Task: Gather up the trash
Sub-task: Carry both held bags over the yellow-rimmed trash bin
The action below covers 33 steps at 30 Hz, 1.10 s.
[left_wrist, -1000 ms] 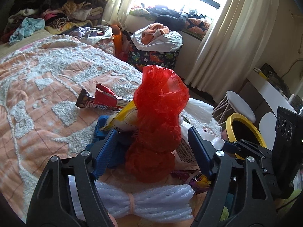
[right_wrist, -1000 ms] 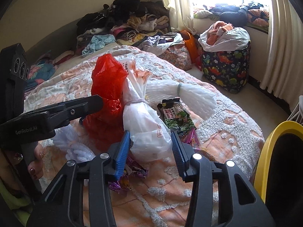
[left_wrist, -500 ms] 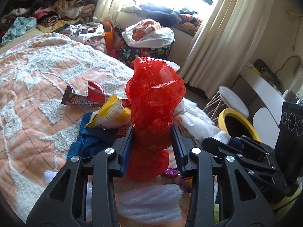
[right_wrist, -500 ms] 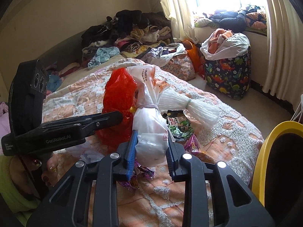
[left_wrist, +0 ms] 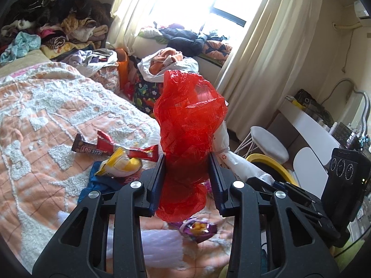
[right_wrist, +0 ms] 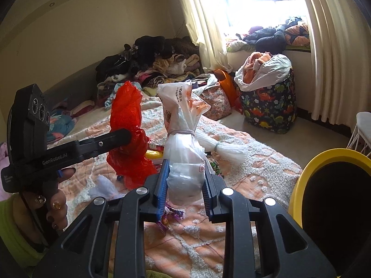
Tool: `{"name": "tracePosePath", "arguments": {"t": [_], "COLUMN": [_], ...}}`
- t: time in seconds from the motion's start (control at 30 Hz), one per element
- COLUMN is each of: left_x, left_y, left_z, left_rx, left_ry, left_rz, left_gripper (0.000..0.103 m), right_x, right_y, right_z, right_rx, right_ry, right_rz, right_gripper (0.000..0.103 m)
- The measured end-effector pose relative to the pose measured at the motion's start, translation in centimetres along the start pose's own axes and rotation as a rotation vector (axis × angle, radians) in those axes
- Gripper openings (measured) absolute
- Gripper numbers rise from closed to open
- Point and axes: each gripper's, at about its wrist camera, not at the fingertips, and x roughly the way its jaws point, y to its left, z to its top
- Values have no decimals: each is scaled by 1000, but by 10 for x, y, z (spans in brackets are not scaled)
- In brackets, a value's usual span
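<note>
1. The left gripper (left_wrist: 187,171) is clenched on the red plastic bag (left_wrist: 189,125); a second ago its fingers stood wide apart around the bag, so the grasp has just been made
2. The right gripper (right_wrist: 185,180) is likewise clamped on the white tied bag (right_wrist: 183,162), where a second ago it was spread open around it
3. Both bags stand upright, side by side, near the foot edge of the bed (left_wrist: 46,106); in the right wrist view their bottoms look to have lifted just clear of the bedspread, though I cannot be sure
4. The yellow-rimmed bin (right_wrist: 334,197) waits just off the bed's near corner, on the right
5. Loose litter is not yet collected: a chocolate bar wrapper (left_wrist: 97,149), a yellow snack packet (left_wrist: 120,165) and a purple wrapper (left_wrist: 197,228) lie on the bedspread around the bags
6. With both grips secured, the next step is likely carrying the bags to the bin, then returning for the wrappers
</note>
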Motion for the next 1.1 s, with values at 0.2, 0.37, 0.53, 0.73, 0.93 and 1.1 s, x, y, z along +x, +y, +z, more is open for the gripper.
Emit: {"name": "tracePosePath", "arguments": {"t": [0.2,0.37,0.53,0.73,0.93,1.1], "left_x": [-3,0,4,10,15,22], "left_y": [-21,-38,-55,-74,-93,-110], "left_z": [2,0,-3,-7,-10,-15], "left_rx": [31,59,88,121,144,176], "left_ry": [-11,-3,5,19,33,48], "left_rz": [-37,-63,-85,-108,-137,-154], "left_gripper": [29,29,29,29,29,29], "right_x": [-21,-37,-52,-69,-81,-92], "right_y": [-12,-26,-43,-65,-89,-107], "right_z": [2,1,-4,-8,-9,-13], "right_rx": [37,76,125,186,240,282], "right_ry": [-45,-73,-92,-118,-136,-147], "right_rz": [-28,-54,-89,-133,-189,-230], "right_gripper": [24,24,24,24,24,24]}}
